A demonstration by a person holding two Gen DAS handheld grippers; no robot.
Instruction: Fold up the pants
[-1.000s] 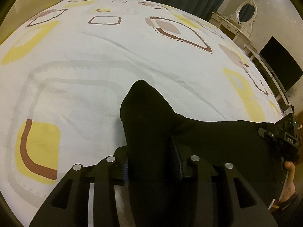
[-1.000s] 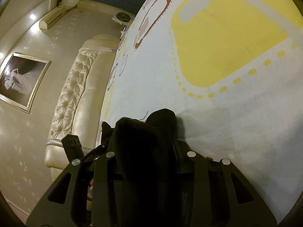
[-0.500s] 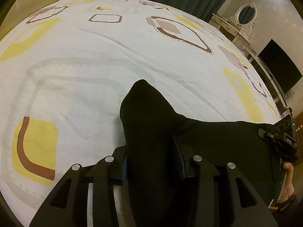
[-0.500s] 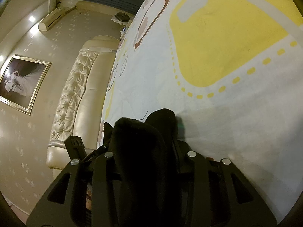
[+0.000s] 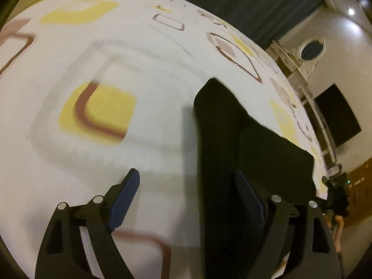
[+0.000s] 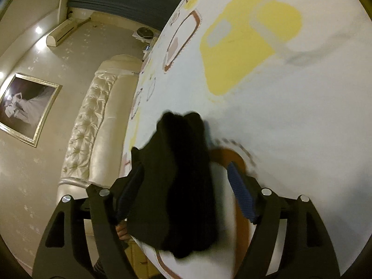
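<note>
The black pants [image 5: 232, 144] lie folded on the patterned bedsheet [image 5: 144, 53]. My left gripper [image 5: 186, 174] stands low over their near left corner, its jaws opening. The cloth rests against the right pad [image 5: 251, 202]; the left pad [image 5: 124, 200] is well clear over bare sheet. In the right wrist view a bunched end of the pants [image 6: 181, 181] lies between the opening jaws of my right gripper [image 6: 184, 168]. Its right pad [image 6: 240, 193] is clear of the cloth, and the left pad is partly hidden behind it. The right gripper's body [image 5: 337, 190] shows at the far right of the left wrist view.
The bed runs far ahead, white with yellow and brown shapes. A cream tufted headboard [image 6: 93, 121] and a framed picture [image 6: 25, 109] are on the left. A dressing table with an oval mirror [image 5: 311, 46], a black screen [image 5: 334, 116] and dark curtains [image 5: 232, 2] line the far side.
Both grippers have spread their jaws and let go of the black cloth they pinched. Both have shifted, blurring the views; the pants now sit toward the left gripper's right finger.
</note>
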